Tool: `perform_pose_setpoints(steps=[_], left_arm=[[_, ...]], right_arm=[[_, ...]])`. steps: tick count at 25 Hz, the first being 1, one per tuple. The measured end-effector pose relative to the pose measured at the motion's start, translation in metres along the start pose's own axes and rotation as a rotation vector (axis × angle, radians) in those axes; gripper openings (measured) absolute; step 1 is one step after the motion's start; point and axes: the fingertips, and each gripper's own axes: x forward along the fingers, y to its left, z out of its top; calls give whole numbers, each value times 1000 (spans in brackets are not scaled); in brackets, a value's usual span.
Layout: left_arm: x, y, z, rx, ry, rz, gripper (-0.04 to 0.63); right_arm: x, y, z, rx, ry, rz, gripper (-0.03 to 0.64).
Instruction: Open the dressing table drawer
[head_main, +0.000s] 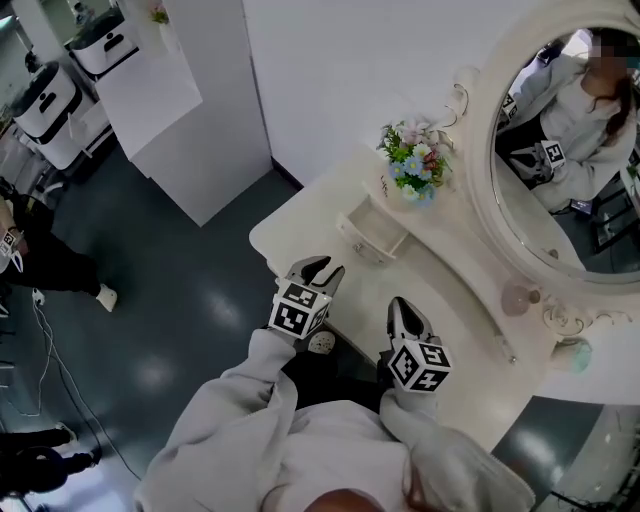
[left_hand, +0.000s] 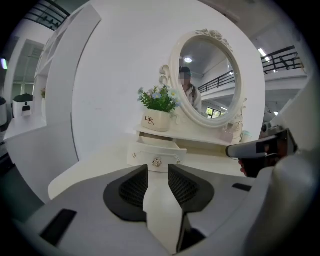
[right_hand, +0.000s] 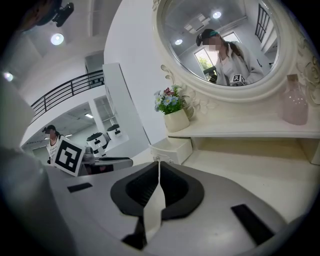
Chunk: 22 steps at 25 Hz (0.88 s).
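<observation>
Located the drawer (head_main: 372, 232) under the low shelf (head_main: 470, 300) of the dressing table (head_main: 300, 215), directly below the flower pot (head_main: 415, 165). Found it standing out of its housing, with the inside open to view from above. Judged the opening largely done; could not confirm full travel.

Checked the left gripper (head_main: 318, 268). Found its jaws wide apart, with nothing between the pads and nothing held. Checked the right gripper (head_main: 405, 308). Found its jaws brought together to a thin slit, with nothing caught in them.

Placed the drawer at 2 o'clock from the left gripper and at 11 o'clock from the right gripper in the head view. Rated the left as the nearer of the two, close to the drawer front but not touching it. Confirmed this in the left gripper view: drawer front dead ahead at 12 o'clock, with the knob (left_hand: 157, 162) lined up over the gap between the open jaws.

Read the slide axis as running from 2 o'clock to 8 o'clock in the head view, front face toward 8. Read the long axis of the front face as crossing that, parallel to the shelf edge. Judged any further pull to go toward 8 o'clock, best taken by the left gripper closing on the knob.

Counted:
- one drawer
- one knob
- two small studs (left_hand: 134, 155) flanking the knob
- one flower pot
- one mirror (head_main: 570, 150)
- one pink bottle (right_hand: 292, 105)
- two grippers
</observation>
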Motion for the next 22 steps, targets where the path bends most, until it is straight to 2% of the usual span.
perform_pose_setpoints(steps=[4,8,13,16,22], left_arm=[[-35,0,6,-40,-60,30,110],[-65,-6,11,-72,-128,40,74],[-93,-15,25,-52,-237,2,28],[-100,-14,30,-31,-264,2,15],[-99,-17,32,-33,-266,-5,15]], right_arm=[[-5,4,5,-14,-10,26,37],[-10,7,12,-77,-30,37,37],[-16,10,24,-152,-78,81,37],[-17,10,28,-158,-84,91,37],[-19,22,27,-210,-72,115,35]])
